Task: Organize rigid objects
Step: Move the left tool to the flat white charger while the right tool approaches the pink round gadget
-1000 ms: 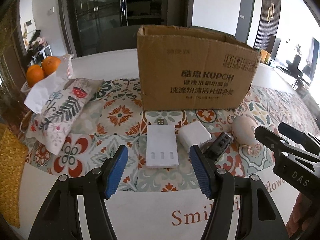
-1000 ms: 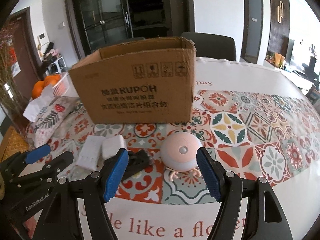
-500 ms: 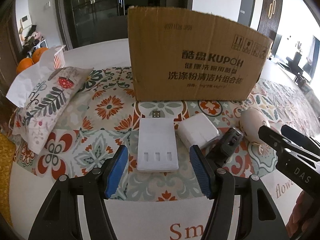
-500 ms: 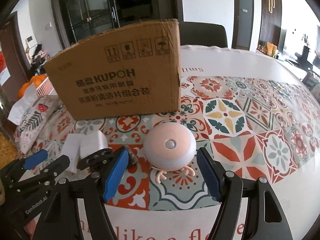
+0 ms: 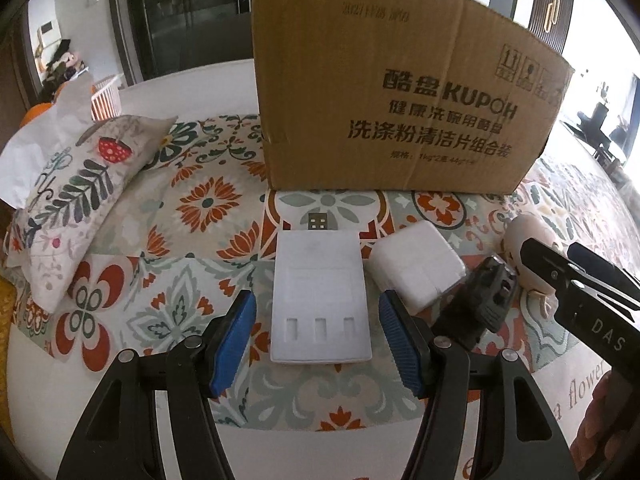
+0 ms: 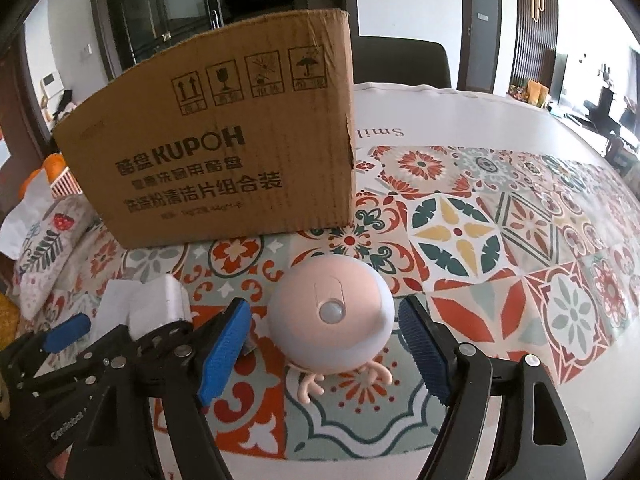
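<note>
On the patterned cloth, before a cardboard box (image 5: 400, 100), lie a flat white USB device (image 5: 320, 300), a white square adapter (image 5: 416, 268), a small black gadget (image 5: 486, 296) and a round pink toy (image 6: 328, 316) with little feet. My left gripper (image 5: 318, 338) is open, its blue pads flanking the near end of the flat white device without touching it. My right gripper (image 6: 324, 354) straddles the pink toy; its jaws are opening, with gaps on both sides. In the left wrist view, the right gripper (image 5: 580, 280) partly hides the toy.
The tall box (image 6: 224, 148) blocks the way behind the objects. A floral cushion (image 5: 72, 200) and white paper (image 5: 48, 140) lie at the left, with oranges (image 6: 52, 164) in a basket behind. A dark chair (image 6: 400, 64) stands past the table's far edge.
Both grippers have come down and forward, so the objects loom larger. The white device now sits between the left pads. The right jaws have spread wider around the pink toy.
</note>
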Available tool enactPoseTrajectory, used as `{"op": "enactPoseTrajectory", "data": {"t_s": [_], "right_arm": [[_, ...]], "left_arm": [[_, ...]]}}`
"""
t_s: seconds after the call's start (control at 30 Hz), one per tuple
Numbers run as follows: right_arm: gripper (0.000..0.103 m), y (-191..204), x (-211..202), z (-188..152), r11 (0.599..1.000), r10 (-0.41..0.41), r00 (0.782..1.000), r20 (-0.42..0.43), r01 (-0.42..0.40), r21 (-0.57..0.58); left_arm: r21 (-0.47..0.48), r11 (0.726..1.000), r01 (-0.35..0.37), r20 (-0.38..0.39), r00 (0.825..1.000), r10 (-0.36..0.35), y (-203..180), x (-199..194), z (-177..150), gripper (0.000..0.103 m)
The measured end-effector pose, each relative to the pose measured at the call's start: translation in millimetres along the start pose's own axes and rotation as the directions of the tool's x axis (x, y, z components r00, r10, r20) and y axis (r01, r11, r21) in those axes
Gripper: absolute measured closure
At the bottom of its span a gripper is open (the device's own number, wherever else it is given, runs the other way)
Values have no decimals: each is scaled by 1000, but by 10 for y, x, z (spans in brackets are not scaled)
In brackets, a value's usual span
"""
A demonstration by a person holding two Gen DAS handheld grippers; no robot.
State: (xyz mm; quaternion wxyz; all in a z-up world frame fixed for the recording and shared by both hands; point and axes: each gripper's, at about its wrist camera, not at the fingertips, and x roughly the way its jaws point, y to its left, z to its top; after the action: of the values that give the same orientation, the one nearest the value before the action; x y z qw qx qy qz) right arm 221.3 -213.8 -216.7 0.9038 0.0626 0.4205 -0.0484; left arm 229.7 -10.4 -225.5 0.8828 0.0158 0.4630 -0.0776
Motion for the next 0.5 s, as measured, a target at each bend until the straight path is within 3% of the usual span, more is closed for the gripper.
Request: {"op": "enactPoseTrajectory", "data": {"t_s": [0.3, 0.5], "right_arm": [[26, 21, 139, 29, 1000, -22, 1000, -12, 22, 1], [26, 10, 260, 26, 1000, -24, 999, -44, 24, 6]], "left_arm": [[-3, 1000, -15, -7, 1000, 15, 26, 134, 48, 41], [9, 1000, -25, 12, 1000, 25, 27, 186, 87, 49]]}}
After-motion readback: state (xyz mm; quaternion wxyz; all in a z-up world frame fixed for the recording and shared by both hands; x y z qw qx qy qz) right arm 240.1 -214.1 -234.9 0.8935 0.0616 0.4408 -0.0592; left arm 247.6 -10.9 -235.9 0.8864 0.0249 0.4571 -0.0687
